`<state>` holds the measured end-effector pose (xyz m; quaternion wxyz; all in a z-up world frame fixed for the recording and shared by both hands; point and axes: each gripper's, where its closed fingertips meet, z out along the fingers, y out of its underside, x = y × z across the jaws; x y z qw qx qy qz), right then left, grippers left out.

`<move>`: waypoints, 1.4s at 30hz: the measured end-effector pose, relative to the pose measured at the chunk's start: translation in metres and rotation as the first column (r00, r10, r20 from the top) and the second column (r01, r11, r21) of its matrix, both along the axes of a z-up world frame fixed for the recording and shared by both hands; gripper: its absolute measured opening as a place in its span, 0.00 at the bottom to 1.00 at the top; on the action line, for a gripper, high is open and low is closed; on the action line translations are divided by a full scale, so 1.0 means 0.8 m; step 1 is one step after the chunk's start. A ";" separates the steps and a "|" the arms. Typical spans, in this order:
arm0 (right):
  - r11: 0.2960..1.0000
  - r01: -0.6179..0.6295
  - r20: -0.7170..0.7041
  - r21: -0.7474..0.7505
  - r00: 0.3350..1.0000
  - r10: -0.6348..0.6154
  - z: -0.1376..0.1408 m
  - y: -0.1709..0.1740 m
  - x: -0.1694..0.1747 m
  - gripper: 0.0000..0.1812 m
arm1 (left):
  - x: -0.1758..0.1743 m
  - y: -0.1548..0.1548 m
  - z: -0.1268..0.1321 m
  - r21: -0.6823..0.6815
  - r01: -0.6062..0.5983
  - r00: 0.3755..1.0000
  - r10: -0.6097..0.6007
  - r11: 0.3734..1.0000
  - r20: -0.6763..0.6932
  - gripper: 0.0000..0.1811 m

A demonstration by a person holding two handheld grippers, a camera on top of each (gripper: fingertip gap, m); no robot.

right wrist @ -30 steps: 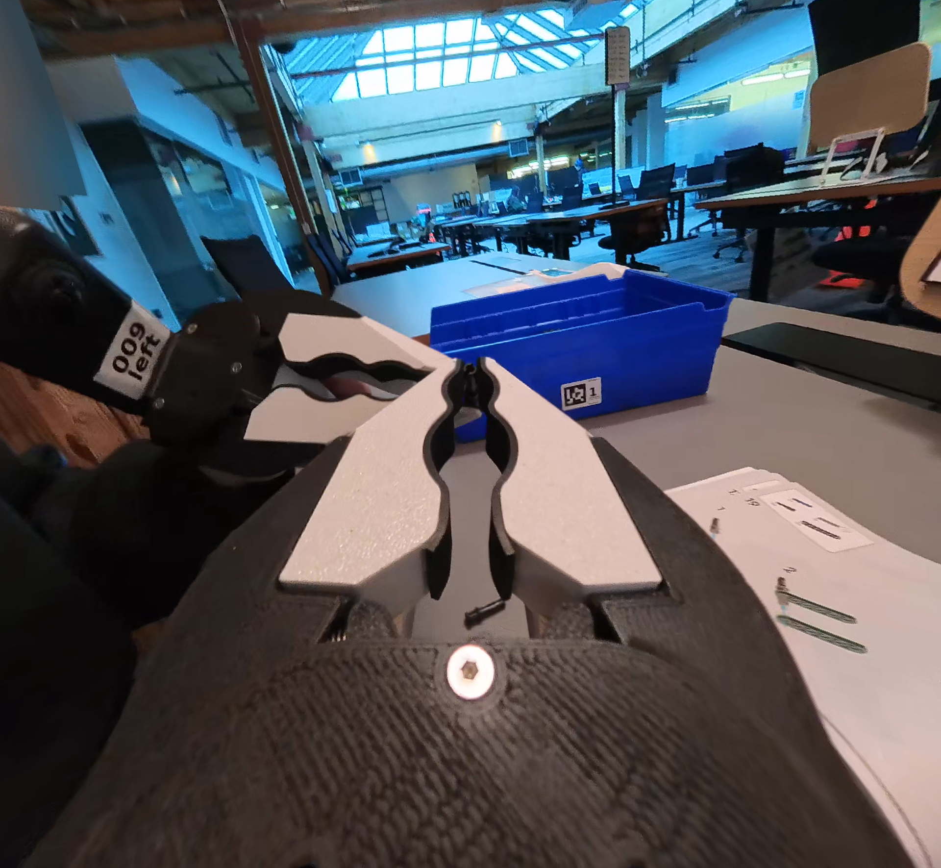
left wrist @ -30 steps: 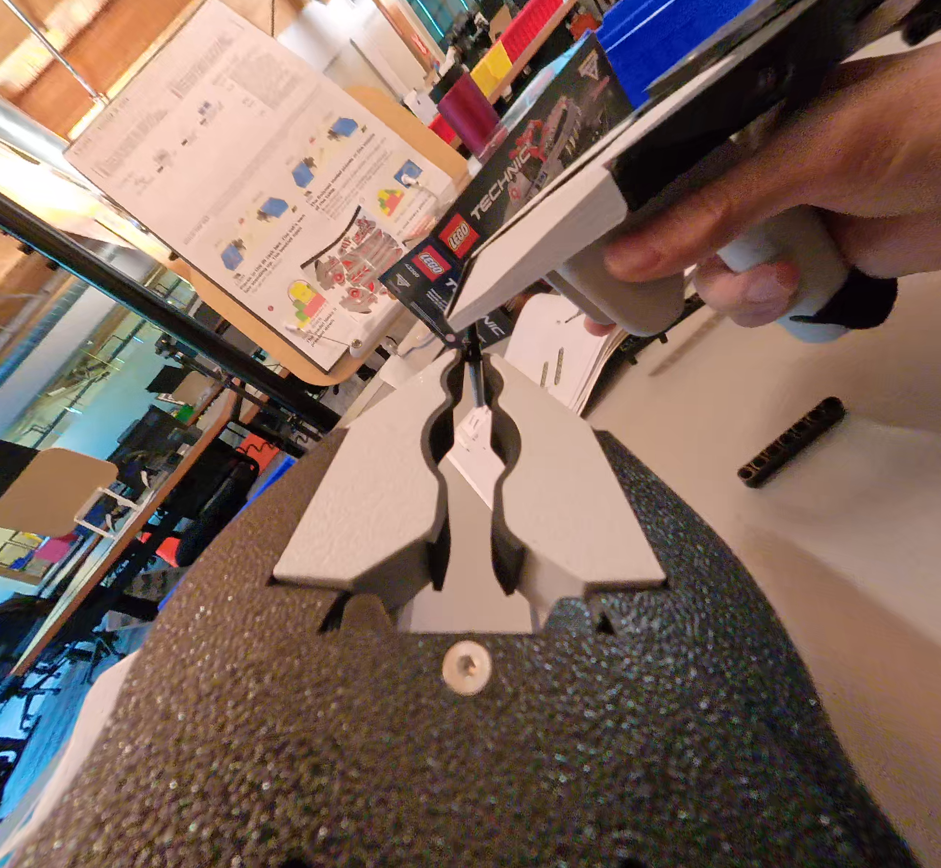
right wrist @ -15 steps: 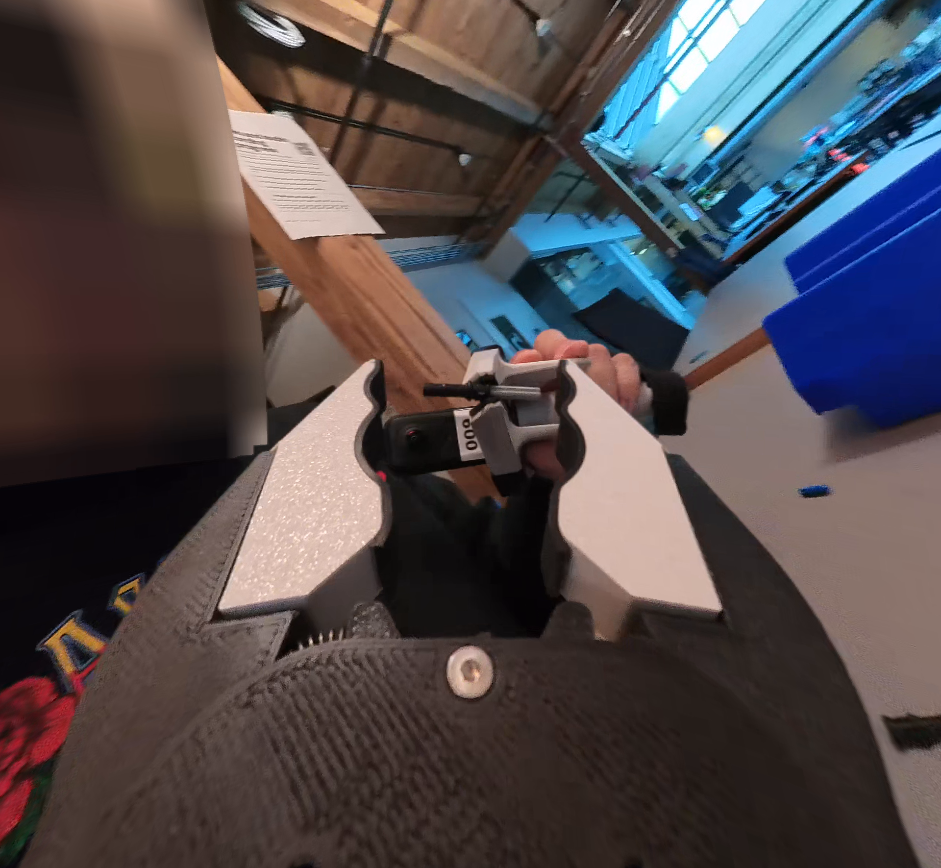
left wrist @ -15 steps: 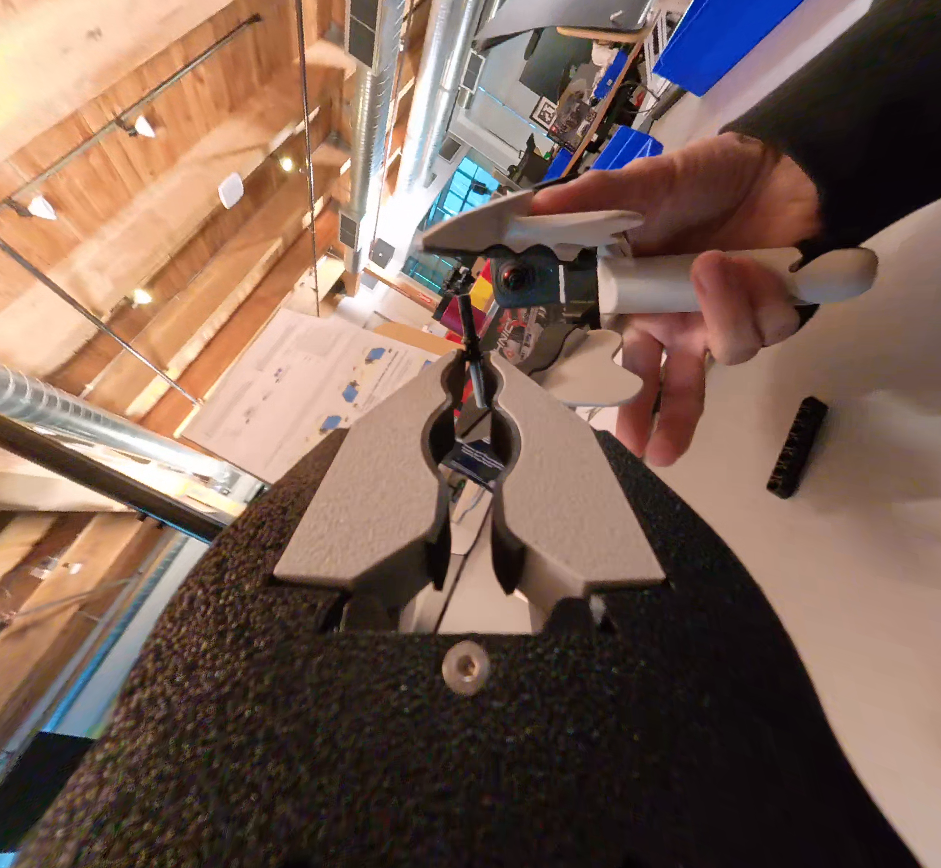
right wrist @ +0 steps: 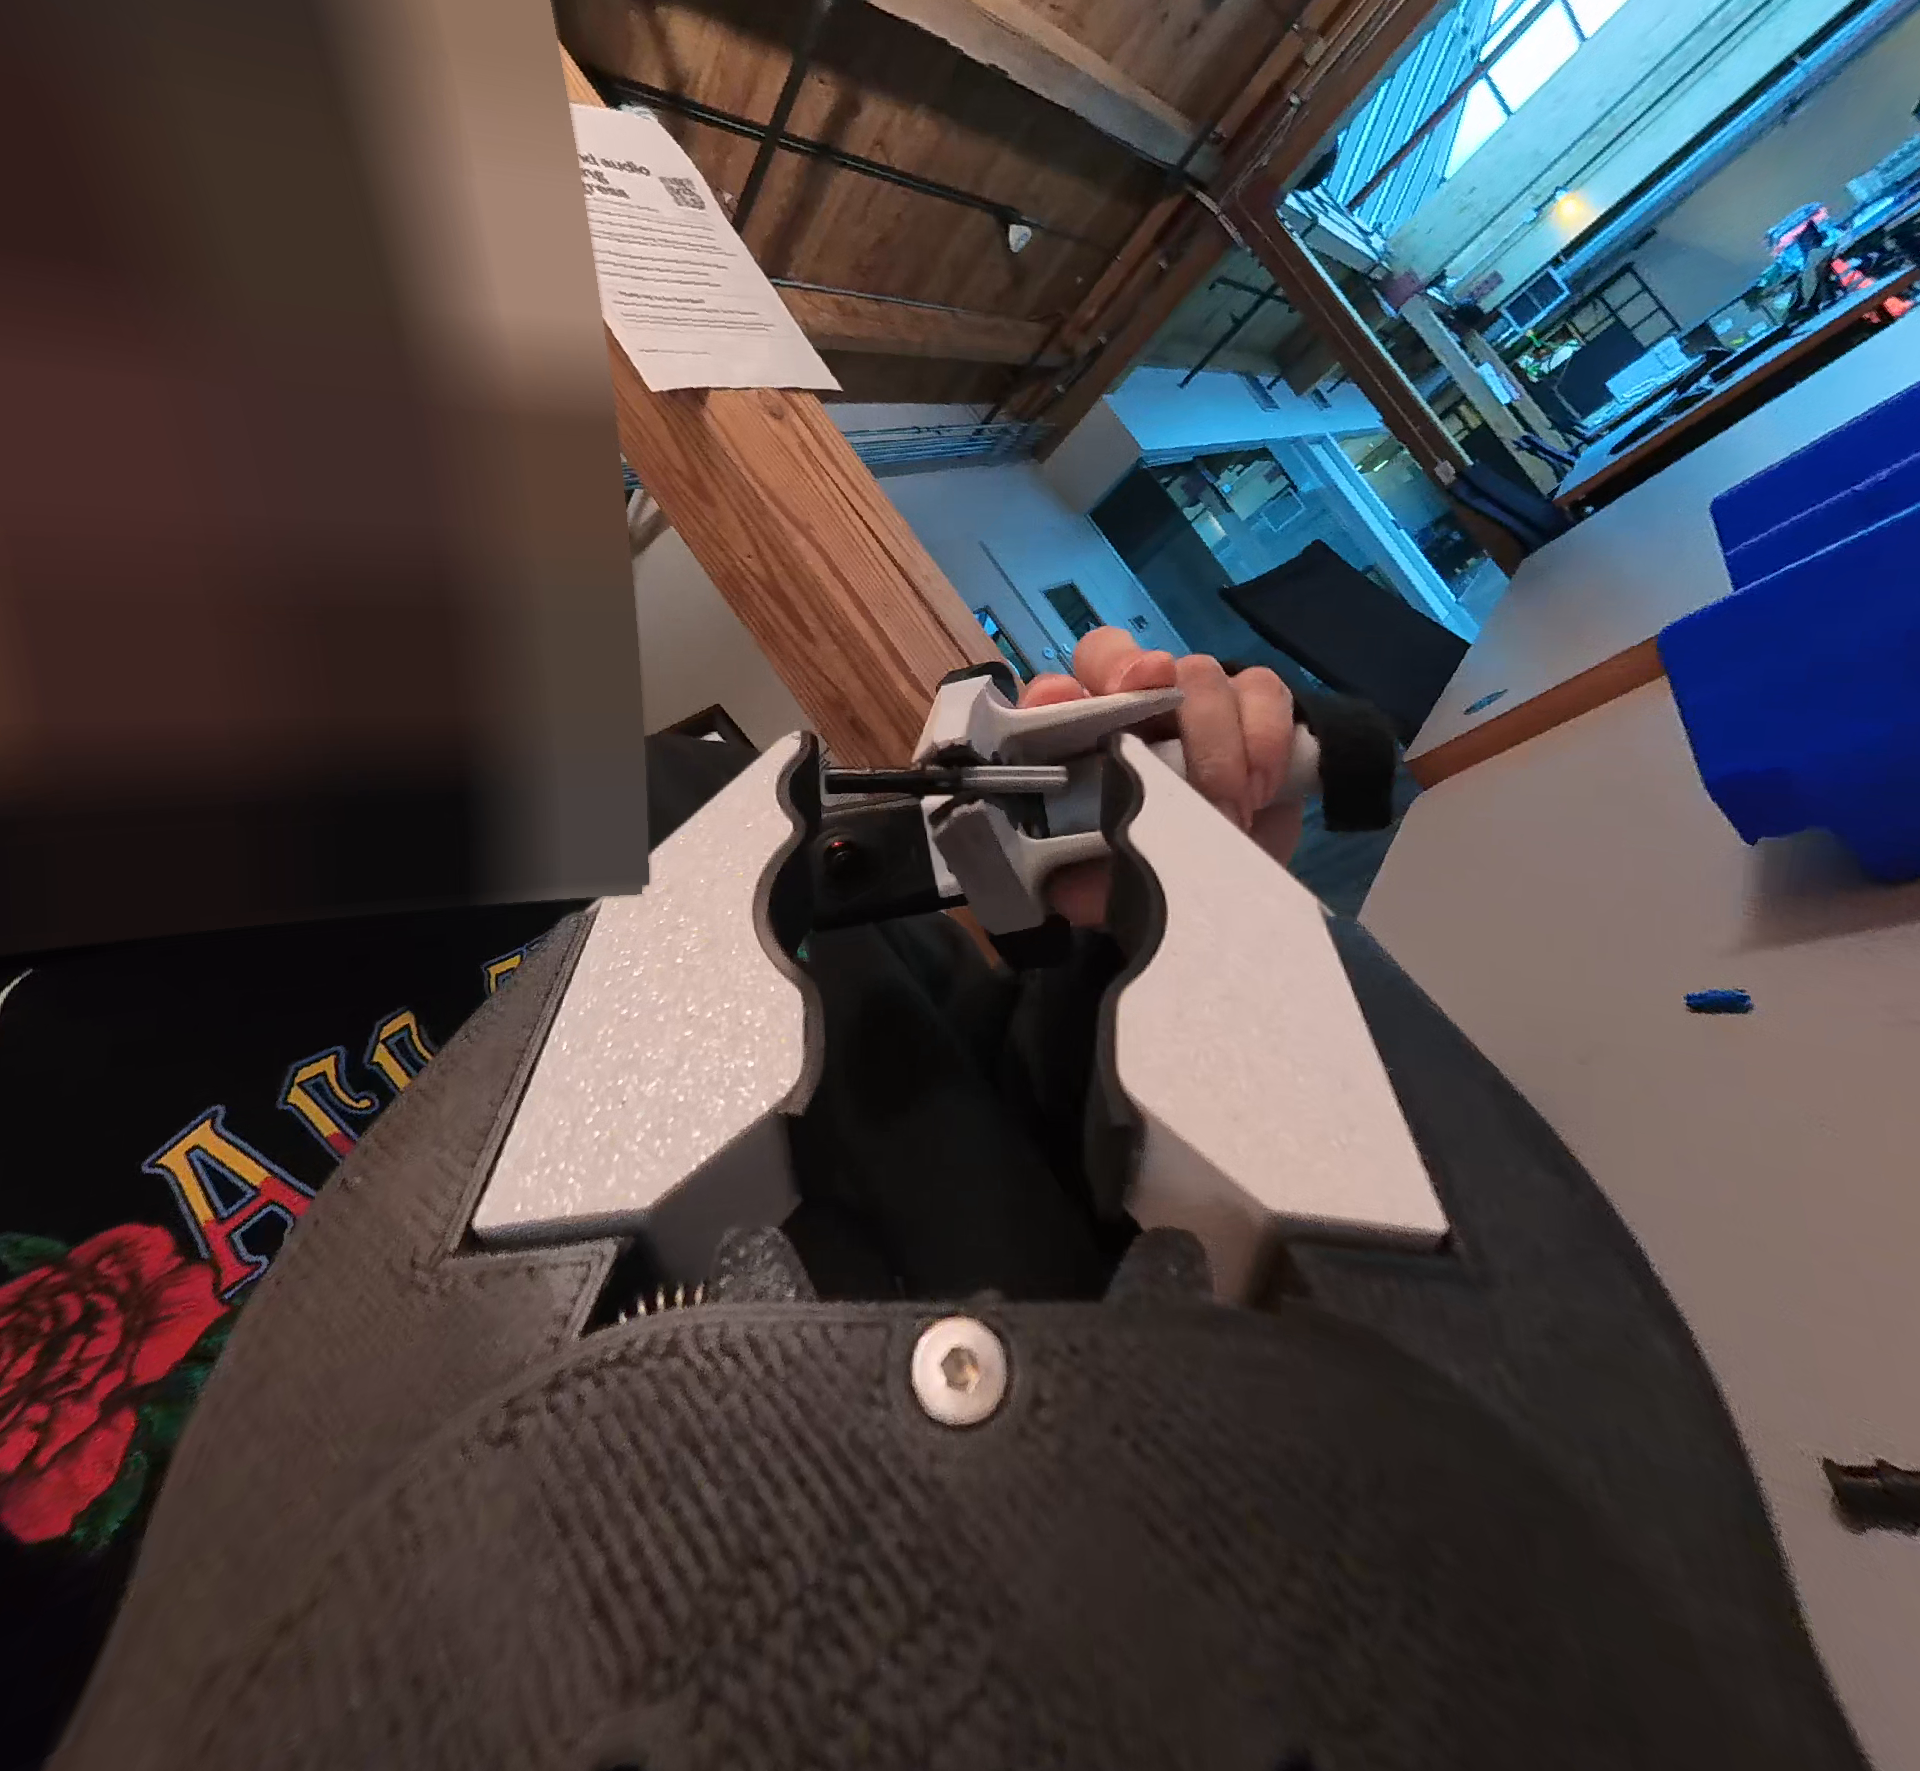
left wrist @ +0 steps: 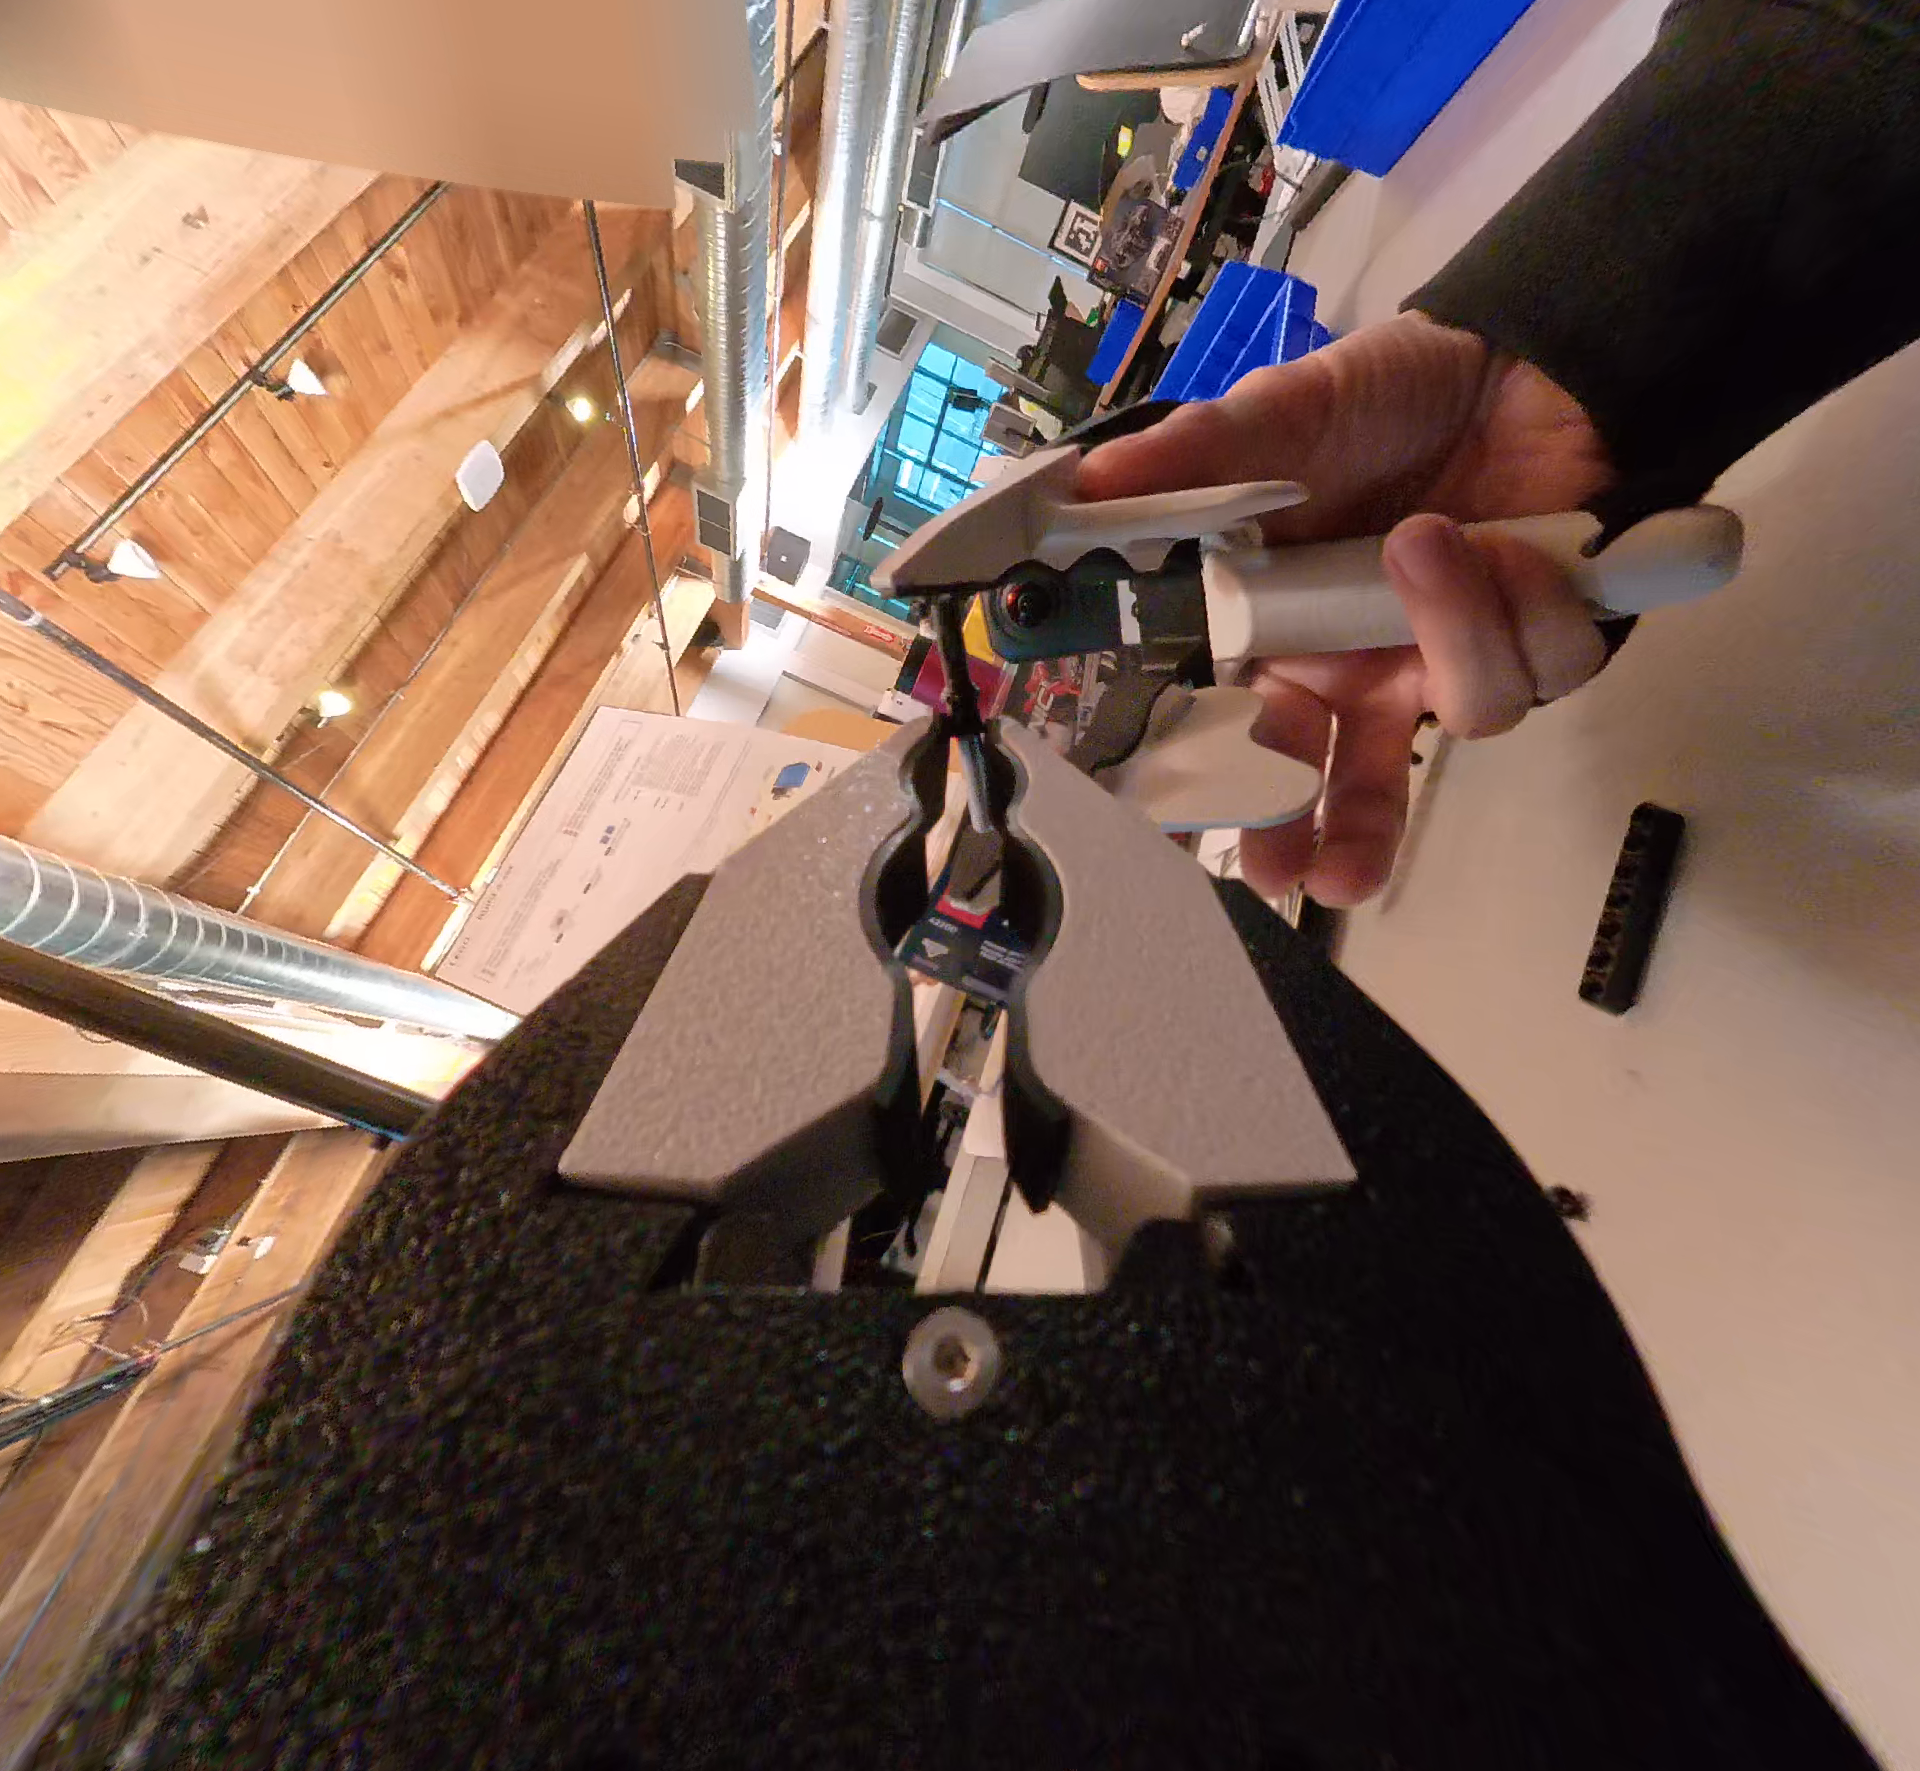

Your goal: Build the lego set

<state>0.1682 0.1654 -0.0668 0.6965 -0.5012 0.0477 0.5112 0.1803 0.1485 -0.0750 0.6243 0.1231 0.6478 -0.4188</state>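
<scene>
My left gripper [left wrist: 964,750] is shut on a thin rod [left wrist: 975,786], grey at the gripped part and black at the free end, held up in the air. The black end reaches the upper finger of my right gripper [left wrist: 1006,682], which faces me with its jaws apart. In the right wrist view my right gripper [right wrist: 966,765] is open and empty. The left gripper [right wrist: 971,781] shows between its fingertips, holding the rod [right wrist: 935,779] crosswise. A hand holds each gripper.
A black holed beam [left wrist: 1631,900] lies on the white table [left wrist: 1714,1150]. A small blue piece [right wrist: 1716,1001] and a small black piece [right wrist: 1870,1513] also lie there. Blue bins [right wrist: 1818,734] stand at the table's far side. A Lego box [left wrist: 966,932] and an instruction sheet [left wrist: 665,817] stand behind. My two grippers' fingertips are within a few centimetres of each other.
The right gripper has gone from shut to open. Both grippers have tilted upward and turned to face each other. The left gripper has kept hold of the rod.
</scene>
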 end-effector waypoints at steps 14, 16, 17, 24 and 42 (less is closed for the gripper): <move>0.998 -0.058 0.003 0.029 0.998 0.058 0.005 -0.005 -0.013 0.24 | -0.009 0.001 0.008 0.016 0.000 1.000 0.000 1.000 0.028 0.02; 0.996 -0.072 -0.011 0.045 0.997 0.072 0.007 -0.006 -0.013 0.24 | -0.011 -0.001 0.009 -0.002 0.015 1.000 -0.015 1.000 0.020 0.02; 0.996 -0.066 -0.020 0.056 0.998 0.067 0.009 -0.007 -0.012 0.24 | -0.011 -0.002 0.009 -0.015 0.023 1.000 -0.023 1.000 0.013 0.02; 0.999 0.004 0.035 0.053 0.999 -0.006 0.008 -0.003 -0.007 0.24 | -0.008 0.002 0.009 -0.016 0.003 1.000 -0.003 1.000 0.019 0.02; 0.929 0.367 0.414 0.037 0.841 -0.349 -0.012 0.015 0.013 0.24 | 0.013 0.019 -0.001 -0.029 -0.092 0.994 0.094 0.995 0.062 0.02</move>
